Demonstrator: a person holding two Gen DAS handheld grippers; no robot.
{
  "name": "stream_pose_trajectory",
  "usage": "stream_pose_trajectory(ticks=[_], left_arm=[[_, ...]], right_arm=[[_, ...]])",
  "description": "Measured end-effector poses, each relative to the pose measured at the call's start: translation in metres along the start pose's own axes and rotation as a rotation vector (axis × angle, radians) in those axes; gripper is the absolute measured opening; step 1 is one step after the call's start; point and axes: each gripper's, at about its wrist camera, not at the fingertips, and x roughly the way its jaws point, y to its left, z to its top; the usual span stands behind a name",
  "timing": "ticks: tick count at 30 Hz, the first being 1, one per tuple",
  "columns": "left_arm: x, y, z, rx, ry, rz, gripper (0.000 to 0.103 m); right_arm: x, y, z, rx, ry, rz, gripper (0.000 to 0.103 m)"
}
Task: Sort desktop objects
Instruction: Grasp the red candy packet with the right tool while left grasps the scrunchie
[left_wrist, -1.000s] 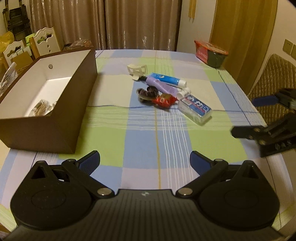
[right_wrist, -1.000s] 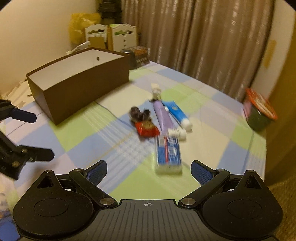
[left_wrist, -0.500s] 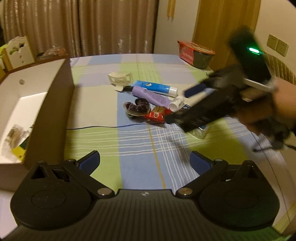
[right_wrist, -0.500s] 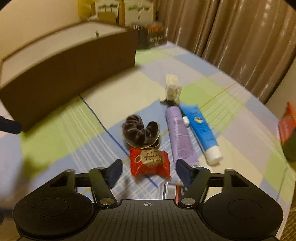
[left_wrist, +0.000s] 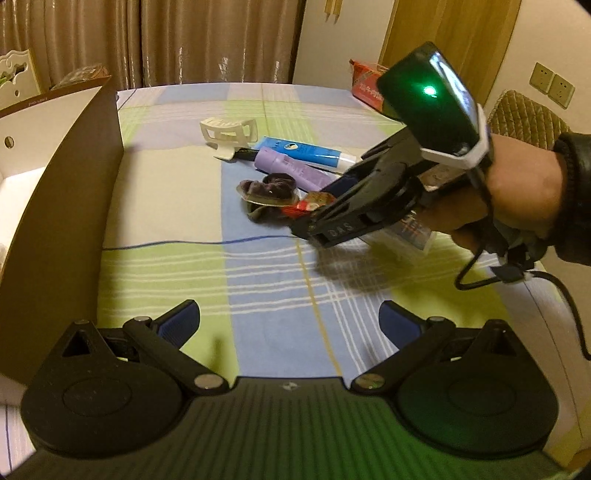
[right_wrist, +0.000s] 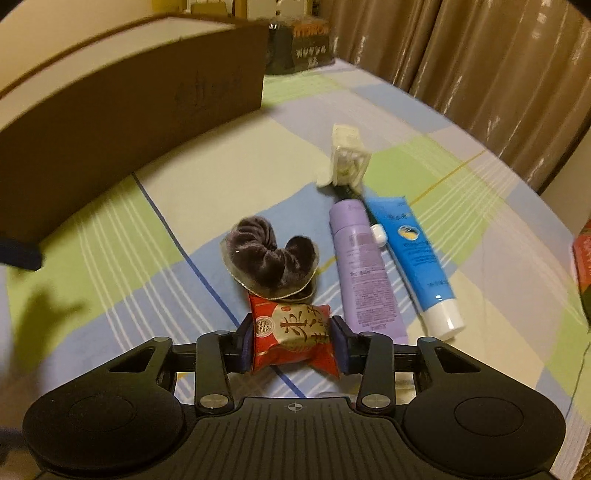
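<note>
Red candy packet (right_wrist: 293, 339) clamped between the right gripper (right_wrist: 293, 341) fingers; left gripper (left_wrist: 289, 319) fingers spread wide, empty

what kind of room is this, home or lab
Most likely a home dining room: a table with a checked tablecloth, long curtains behind it, a padded chair, and toiletry tubes lying about.
</note>
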Motion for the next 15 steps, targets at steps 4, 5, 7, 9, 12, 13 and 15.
stream_pose_trajectory(ticks=[4,5,7,9,12,13,15], left_arm=[[0.005,-0.001,0.009,0.012,-0.013,0.034,0.101],[0.008,-0.002,0.012,0.013,-0.017,0.039,0.101],[0.015,-0.006,0.021,0.025,-0.024,0.049,0.1],[0.026,-0.011,0.032,0.048,-0.033,0.061,0.097],[0.042,-0.018,0.046,0.077,-0.043,0.067,0.097],[0.047,-0.022,0.05,0.092,-0.047,0.058,0.097],[0.053,-0.03,0.055,0.129,-0.052,0.027,0.097]], right_arm=[[-0.028,-0.013,-0.007,0.048,-0.049,-0.019,0.04],[-0.039,-0.018,-0.011,0.069,-0.066,-0.031,0.04],[-0.059,-0.028,-0.019,0.113,-0.088,-0.051,0.04],[-0.073,-0.036,-0.028,0.14,-0.092,-0.066,0.04],[-0.088,-0.044,-0.041,0.167,-0.093,-0.088,0.04],[-0.092,-0.046,-0.044,0.173,-0.093,-0.094,0.04],[-0.096,-0.051,-0.052,0.193,-0.091,-0.104,0.04]])
